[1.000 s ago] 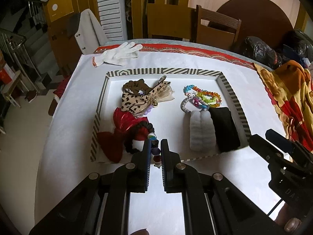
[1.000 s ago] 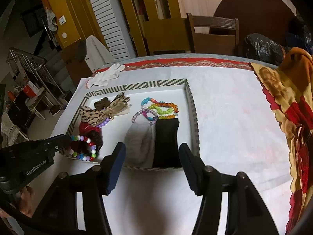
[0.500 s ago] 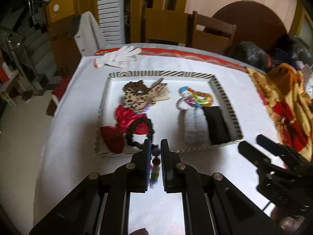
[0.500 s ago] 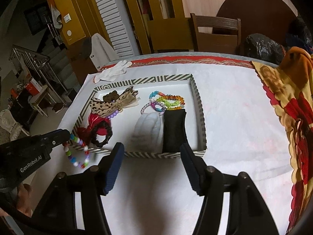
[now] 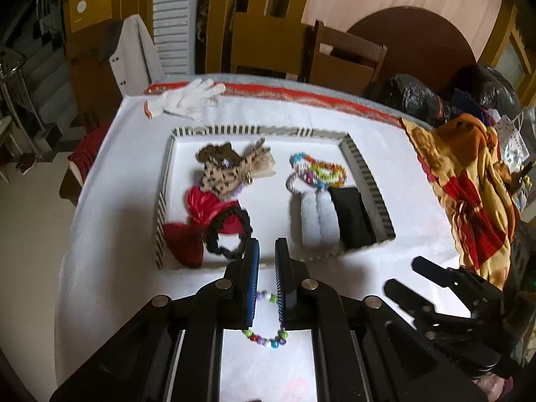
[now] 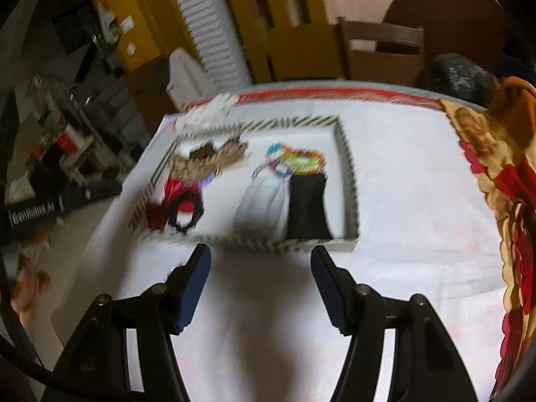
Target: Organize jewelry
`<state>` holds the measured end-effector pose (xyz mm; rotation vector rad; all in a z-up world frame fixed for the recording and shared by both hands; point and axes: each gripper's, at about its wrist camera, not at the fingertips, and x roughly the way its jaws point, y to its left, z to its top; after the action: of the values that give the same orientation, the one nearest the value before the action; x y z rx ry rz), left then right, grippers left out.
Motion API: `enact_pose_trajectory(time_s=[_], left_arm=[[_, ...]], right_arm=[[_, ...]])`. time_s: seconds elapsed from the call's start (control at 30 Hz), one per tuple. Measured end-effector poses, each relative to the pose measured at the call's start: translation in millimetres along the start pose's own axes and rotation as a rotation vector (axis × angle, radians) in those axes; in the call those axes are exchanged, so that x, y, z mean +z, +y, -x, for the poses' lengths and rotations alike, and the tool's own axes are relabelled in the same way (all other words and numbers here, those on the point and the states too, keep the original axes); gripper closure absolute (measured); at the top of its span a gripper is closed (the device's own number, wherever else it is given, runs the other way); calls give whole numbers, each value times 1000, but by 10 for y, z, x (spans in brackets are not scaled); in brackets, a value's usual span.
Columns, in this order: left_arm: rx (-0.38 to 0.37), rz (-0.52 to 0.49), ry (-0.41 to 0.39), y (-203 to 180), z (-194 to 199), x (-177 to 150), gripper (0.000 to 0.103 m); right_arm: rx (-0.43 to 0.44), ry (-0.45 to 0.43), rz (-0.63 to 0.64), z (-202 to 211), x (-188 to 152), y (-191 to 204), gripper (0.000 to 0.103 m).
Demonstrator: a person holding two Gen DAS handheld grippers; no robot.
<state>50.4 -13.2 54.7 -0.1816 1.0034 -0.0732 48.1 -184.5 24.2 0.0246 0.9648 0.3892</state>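
The left tool (image 5: 267, 251) is nearly shut, its blue pads pinching the string of multicoloured plastic beads (image 5: 265, 336), which dangles in a loop between the tool's arms above the white-covered worktop (image 5: 110, 201). A second ago those beads hung over the near corner of the striped shallow cardboard tray (image 5: 365, 181); now they are outside its near wall, over bare cloth. Just past the tips, inside the tray, lie a black braided hair tie (image 5: 227, 231) on a red satin bow (image 5: 197, 214), a leopard-print bow (image 5: 227, 171), a heap of bright bead bracelets (image 5: 318, 171), and a grey fluffy band (image 5: 318, 217) touching a black cloth band (image 5: 355, 217). The right tool (image 6: 261, 261) stands well apart with nothing between its pads, its jaws having just been opening, over open cloth before the tray's near wall. A patterned orange-red fabric (image 6: 502, 184) bounds the right edge; a white glove (image 5: 187, 100) lies at the far edge. The right view is blurred, and the beads are barely discernible there.
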Motion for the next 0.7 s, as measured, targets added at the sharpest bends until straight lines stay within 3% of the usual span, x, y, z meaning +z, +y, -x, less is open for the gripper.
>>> enact_pose_trajectory(time_s=[0.23,0.7], left_arm=[[42,3,64,36,-213,-264,97],[116,-10,-9,-70,-43,-227,97]], right_arm=[[13,82,45,-251,-163,167,38],[-20,14,63,-105,-57,246,38]])
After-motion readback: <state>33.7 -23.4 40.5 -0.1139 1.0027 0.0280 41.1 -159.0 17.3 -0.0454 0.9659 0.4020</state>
